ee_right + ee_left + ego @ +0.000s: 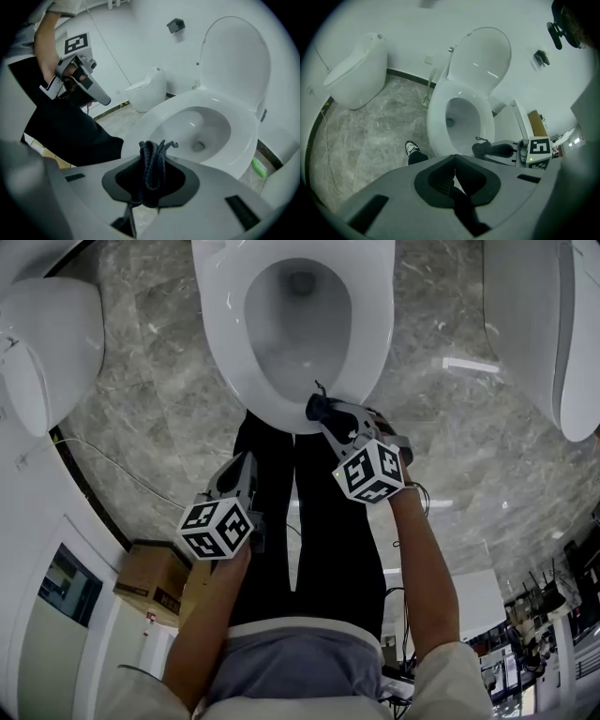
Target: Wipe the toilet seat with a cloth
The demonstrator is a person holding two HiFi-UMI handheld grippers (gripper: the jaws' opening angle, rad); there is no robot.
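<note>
The white toilet seat [221, 334] lies down over the bowl with its lid [485, 51] raised. My right gripper [325, 412] is shut on a bunched dark cloth [316, 406], held at the seat's front rim just right of centre. In the right gripper view the cloth [153, 164] stands pinched between the jaws, with the seat [154, 117] right beyond it. My left gripper [246, 465] hangs lower left over the person's dark trousers, apart from the toilet; in its own view the left gripper [454, 174] is shut with nothing in it.
A second white toilet [47, 343] stands at the left and a third [539, 324] at the right. A cardboard box [150, 577] sits on the marble floor at lower left. A green bottle [258, 167] lies beside the toilet's base.
</note>
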